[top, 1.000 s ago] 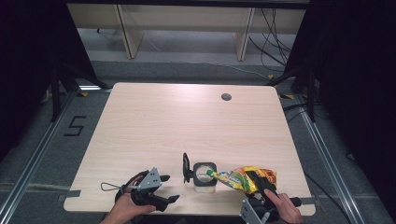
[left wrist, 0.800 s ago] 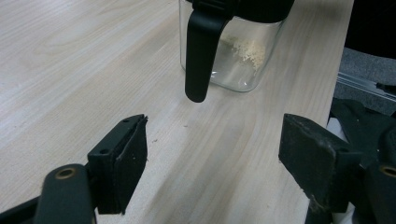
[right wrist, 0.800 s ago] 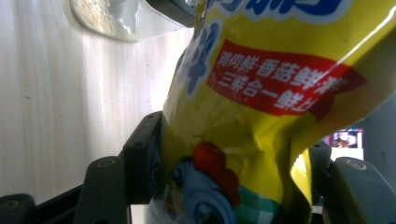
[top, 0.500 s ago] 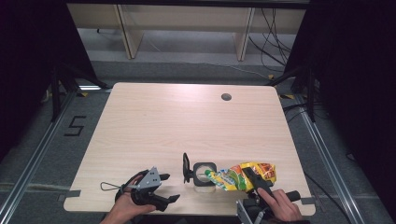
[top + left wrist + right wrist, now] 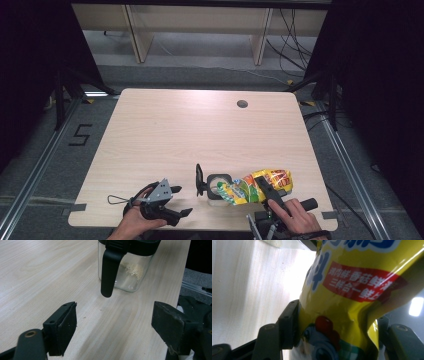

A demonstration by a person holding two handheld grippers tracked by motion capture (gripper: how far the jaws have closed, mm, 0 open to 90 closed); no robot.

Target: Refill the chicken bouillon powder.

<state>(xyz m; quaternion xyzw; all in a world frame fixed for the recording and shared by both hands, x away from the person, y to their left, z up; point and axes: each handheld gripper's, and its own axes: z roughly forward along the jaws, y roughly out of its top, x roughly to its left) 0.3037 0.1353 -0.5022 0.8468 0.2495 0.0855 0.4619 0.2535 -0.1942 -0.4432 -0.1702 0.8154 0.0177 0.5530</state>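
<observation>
In the high view, low in the frame and right of centre, the right gripper (image 5: 265,192) clasps a yellow seasoning bag (image 5: 255,186) and holds it tipped on its side, its mouth end reaching left over the open top of a small clear jar (image 5: 218,186). The jar stands on the wooden table (image 5: 200,135) near the bottom edge, with its black lid (image 5: 199,179) swung up at its left side. In the right gripper view the bag (image 5: 352,302) crosses the frame from the bottom centre up to the upper right, its crumpled lower part pinched between the two black jaws, which press into it from either side; a red label with printed characters and a cartoon chicken show on the foil. At the lower left of the high view the left gripper (image 5: 175,207) rests low over the table in the person's hand, just left of the jar and apart from it. The left gripper view shows its jaws spread wide with nothing between them but bare tabletop; beyond them, at the top centre, the jar (image 5: 130,272) holds a little pale powder at its bottom, and the black lid (image 5: 110,270) hangs down in front of its glass wall.
</observation>
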